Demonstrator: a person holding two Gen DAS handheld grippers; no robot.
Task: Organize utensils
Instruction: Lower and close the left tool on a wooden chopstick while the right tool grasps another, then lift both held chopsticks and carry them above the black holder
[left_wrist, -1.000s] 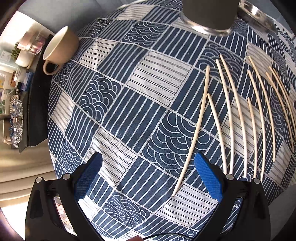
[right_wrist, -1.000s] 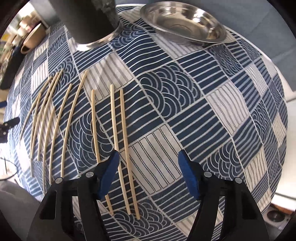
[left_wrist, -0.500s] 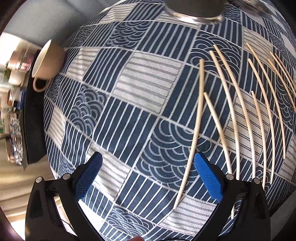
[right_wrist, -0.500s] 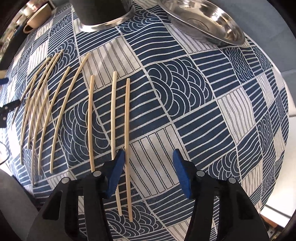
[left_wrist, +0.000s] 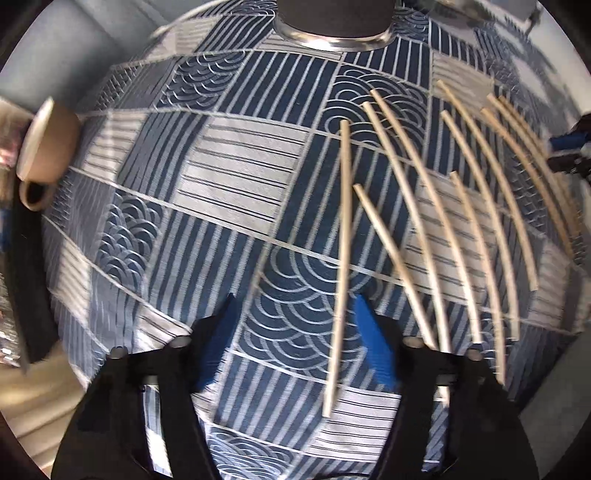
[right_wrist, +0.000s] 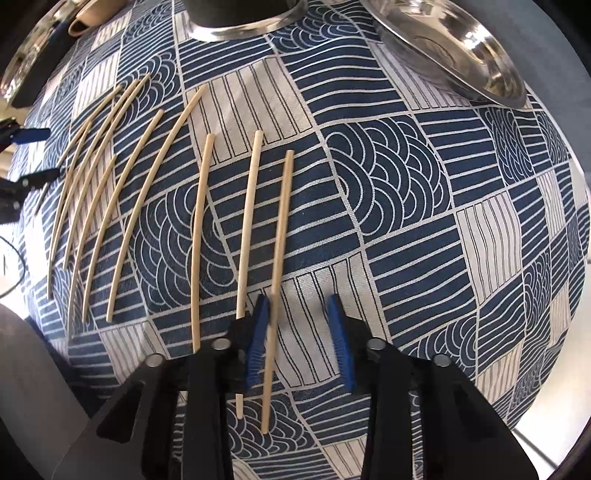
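Several pale wooden chopsticks lie side by side on the blue patterned tablecloth (left_wrist: 236, 206). In the left wrist view my left gripper (left_wrist: 295, 336) is open, its jaws straddling the leftmost chopstick (left_wrist: 341, 258), which lies just inside the right pad. In the right wrist view my right gripper (right_wrist: 299, 332) is open, partly narrowed, around the rightmost chopstick (right_wrist: 279, 266), which touches the left pad (right_wrist: 258, 332). A dark round holder with a steel base (right_wrist: 243, 22) stands at the far side and also shows in the left wrist view (left_wrist: 332, 26).
A steel bowl (right_wrist: 461, 55) sits at the far right of the cloth. A beige mug (left_wrist: 44, 147) lies on its side at the far left edge. Clutter sits beyond the left table edge. The other gripper's blue pad (left_wrist: 569, 142) shows at right.
Both grippers have moved forward and down toward the chopsticks and narrowed their jaws. The left one now straddles the leftmost chopstick, the right one the rightmost.
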